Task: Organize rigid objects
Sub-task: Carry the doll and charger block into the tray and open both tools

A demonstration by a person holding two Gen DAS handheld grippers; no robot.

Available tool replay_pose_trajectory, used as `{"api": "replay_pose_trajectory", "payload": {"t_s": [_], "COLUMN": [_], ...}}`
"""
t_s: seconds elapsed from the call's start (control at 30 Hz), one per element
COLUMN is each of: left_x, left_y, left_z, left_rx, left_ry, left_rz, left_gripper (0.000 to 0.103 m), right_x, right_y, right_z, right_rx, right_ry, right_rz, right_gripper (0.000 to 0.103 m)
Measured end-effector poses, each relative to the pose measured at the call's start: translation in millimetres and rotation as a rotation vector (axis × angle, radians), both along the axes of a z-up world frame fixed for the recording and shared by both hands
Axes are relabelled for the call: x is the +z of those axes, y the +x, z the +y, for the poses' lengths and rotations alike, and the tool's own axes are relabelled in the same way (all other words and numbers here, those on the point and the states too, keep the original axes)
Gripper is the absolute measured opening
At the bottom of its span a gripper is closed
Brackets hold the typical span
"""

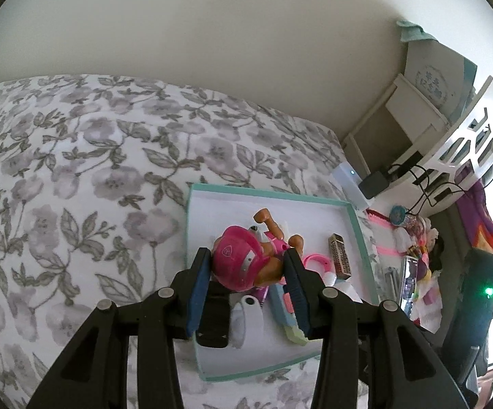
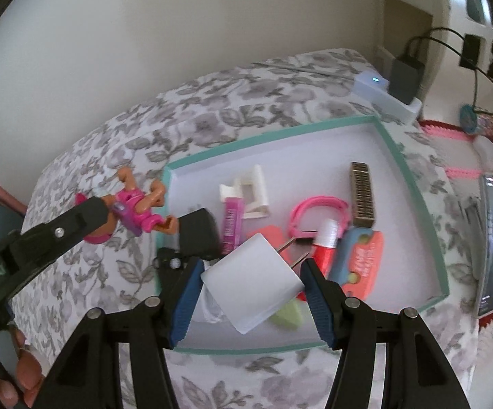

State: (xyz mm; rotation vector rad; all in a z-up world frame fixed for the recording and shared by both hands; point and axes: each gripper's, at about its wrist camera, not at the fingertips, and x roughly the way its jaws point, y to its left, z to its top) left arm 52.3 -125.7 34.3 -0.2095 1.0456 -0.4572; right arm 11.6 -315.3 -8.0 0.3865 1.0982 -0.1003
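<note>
Right tool (image 2: 251, 293) gripping white charger (image 2: 251, 288) above teal tray (image 2: 413, 184); left tool (image 1: 248, 272) clamping pink toy pup (image 1: 246, 259) beside tray's edge

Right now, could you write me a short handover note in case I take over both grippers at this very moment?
Left gripper: shut on the toy pup figure, held in the air at the tray's left edge.
Right gripper: shut on the white plug adapter, held above the teal-rimmed tray.
Already in the tray: harmonica, pink ring, glitter tube, black block, white bracket.
Left, probably: set down both held items; whether they go into or out of the tray is unclear.
</note>
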Motion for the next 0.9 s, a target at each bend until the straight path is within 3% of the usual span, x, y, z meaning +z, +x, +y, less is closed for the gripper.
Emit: {"api": "replay_pose_trajectory", "payload": {"t_s": [0.6, 0.9], "left_x": [-12.9, -28.4], "left_y": [9.9, 38.0], "left_z": [-36.4, -36.9], "left_rx": [-0.044, 0.005], "left_ry": [0.005, 0.018], "left_rz": [0.015, 0.029], "left_gripper": [0.045, 0.045], "right_x": [-16.0, -14.8], "right_y": [-5.3, 12.7], "right_z": [-66.6, -89.1], "right_rx": [-0.152, -0.193], "right_ry": [0.026, 0.011], "right_rz": [0.017, -0.058], "right_gripper": [0.062, 0.062]}}
